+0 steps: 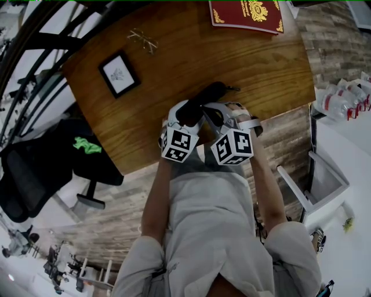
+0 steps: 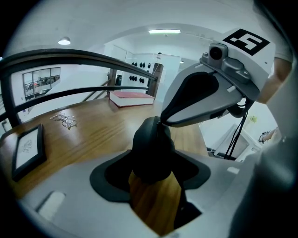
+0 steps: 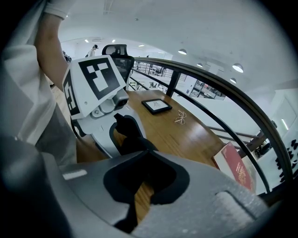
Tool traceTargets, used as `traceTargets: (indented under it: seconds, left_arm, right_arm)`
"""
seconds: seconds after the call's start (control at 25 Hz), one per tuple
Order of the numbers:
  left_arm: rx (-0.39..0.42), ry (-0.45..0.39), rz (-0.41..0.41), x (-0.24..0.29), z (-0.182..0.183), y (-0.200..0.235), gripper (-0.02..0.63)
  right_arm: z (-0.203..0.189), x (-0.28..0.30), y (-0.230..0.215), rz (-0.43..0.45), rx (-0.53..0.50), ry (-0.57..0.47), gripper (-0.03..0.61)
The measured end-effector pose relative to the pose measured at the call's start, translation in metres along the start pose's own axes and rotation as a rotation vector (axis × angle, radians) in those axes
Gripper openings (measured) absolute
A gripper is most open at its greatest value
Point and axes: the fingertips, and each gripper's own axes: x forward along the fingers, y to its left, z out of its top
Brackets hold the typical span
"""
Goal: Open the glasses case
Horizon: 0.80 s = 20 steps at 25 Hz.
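A black oblong glasses case (image 1: 204, 98) lies slantwise over the wooden table (image 1: 266, 69), near its front edge. My left gripper (image 1: 186, 115) is shut on the case's near end; in the left gripper view the case (image 2: 152, 148) fills the gap between the wide-set jaws. My right gripper (image 1: 219, 113) comes in from the right with its jaws shut. Its white fingertips (image 2: 164, 122) touch the top of the case. In the right gripper view the case (image 3: 132, 139) sits just ahead of the shut right gripper (image 3: 142, 173). Whether its tips pinch anything is hidden.
A small black picture frame (image 1: 119, 74) and a pair of thin-rimmed glasses (image 1: 142, 40) lie at the table's far left. A red book (image 1: 246, 14) sits at the far right. A black railing (image 2: 79, 58) runs behind the table. An office chair (image 1: 52, 162) stands at the left.
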Motion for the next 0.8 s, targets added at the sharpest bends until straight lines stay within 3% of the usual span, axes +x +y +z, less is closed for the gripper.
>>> traceTargets:
  seconds: [0.8]
  left_arm:
    - [0.004,0.025,-0.028,-0.009,-0.017,-0.002,0.282]
  right_arm:
    - [-0.023,0.001,-0.010,-0.014,-0.026,0.059,0.002]
